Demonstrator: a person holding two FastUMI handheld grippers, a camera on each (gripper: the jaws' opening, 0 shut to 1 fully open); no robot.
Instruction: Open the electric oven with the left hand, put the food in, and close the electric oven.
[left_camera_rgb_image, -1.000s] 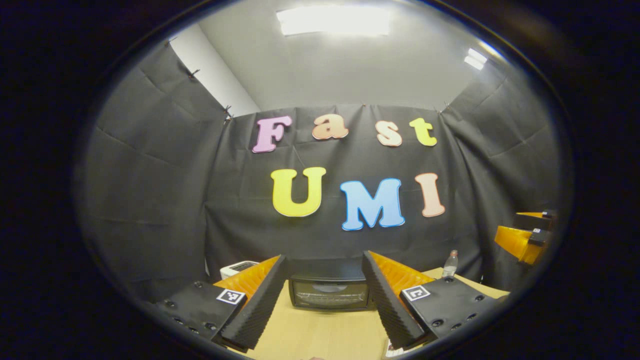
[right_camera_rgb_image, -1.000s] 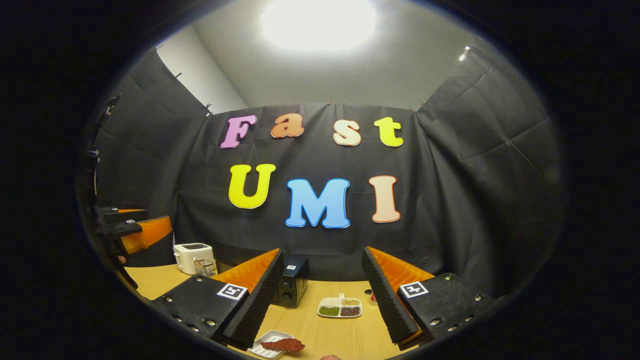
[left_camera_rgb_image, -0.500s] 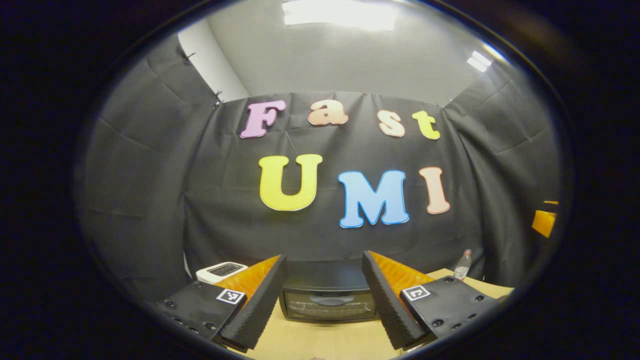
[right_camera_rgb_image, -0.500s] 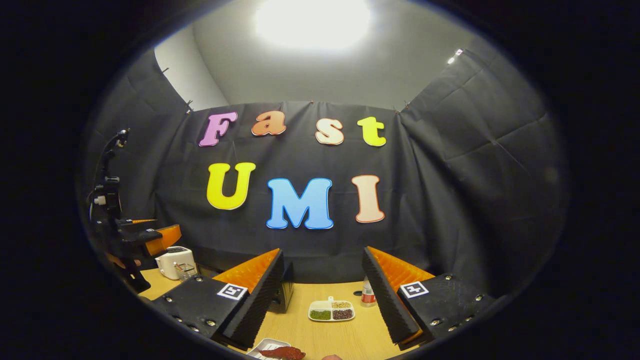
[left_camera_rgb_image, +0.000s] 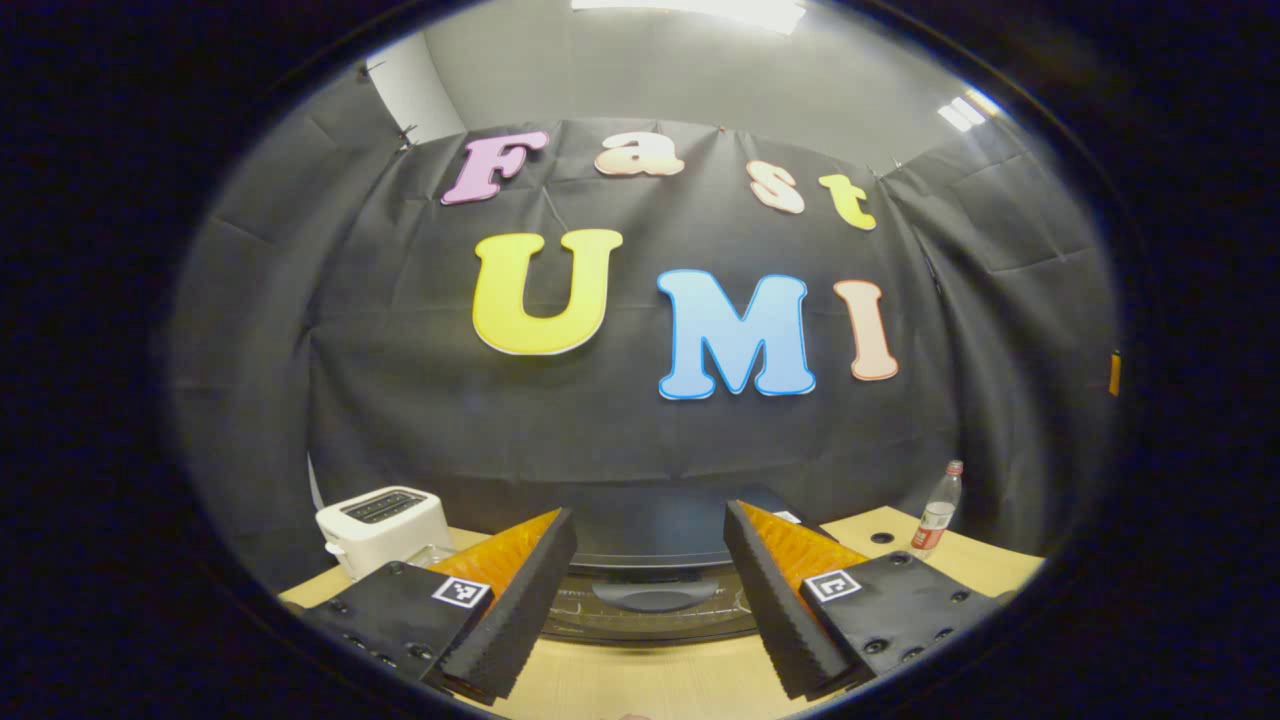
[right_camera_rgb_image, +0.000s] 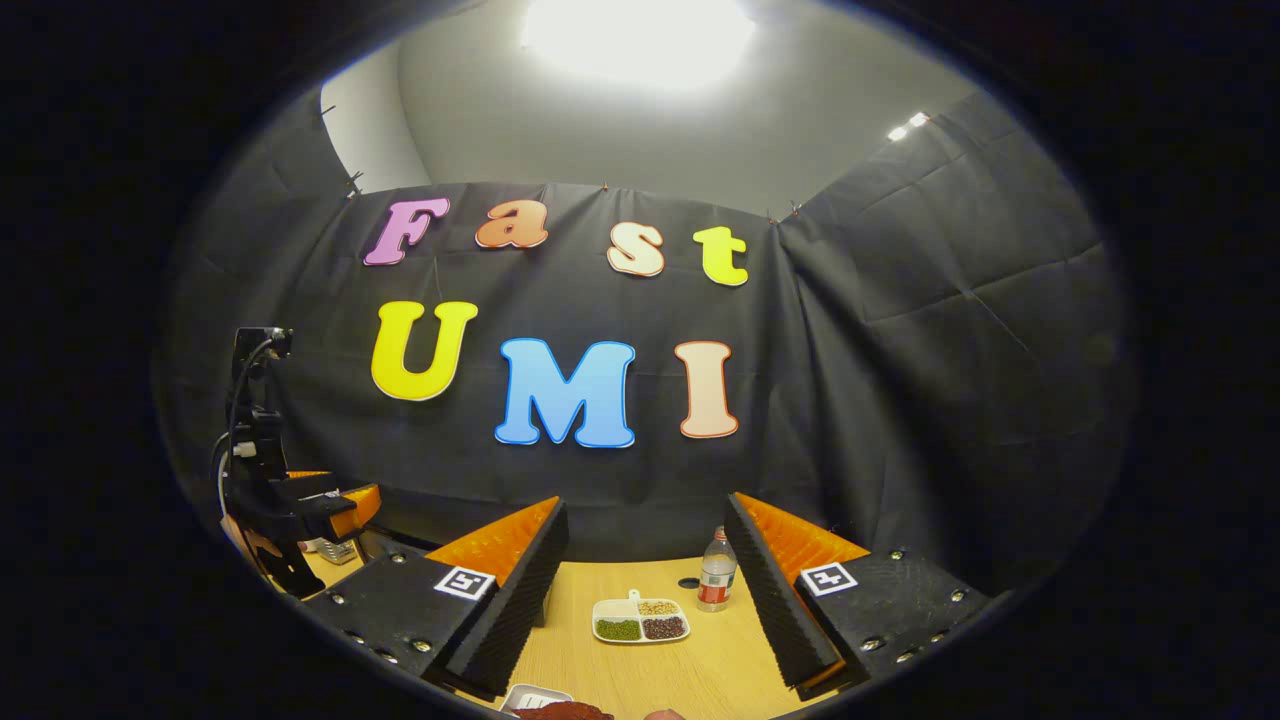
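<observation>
Black oven (left_camera_rgb_image: 650, 560) sits close ahead between the wide-open left gripper (left_camera_rgb_image: 650, 600), which may overshoot its door, while the right gripper (right_camera_rgb_image: 645, 610), also wide, hovers above the food (right_camera_rgb_image: 560, 711).

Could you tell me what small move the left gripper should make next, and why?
Probably ease the left gripper forward and slightly down onto the oven door's top edge. Its jaws stand open and empty, the oven sits right between them, and the door looks shut.

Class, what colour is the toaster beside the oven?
White toaster, clearest in the left gripper view.
</observation>
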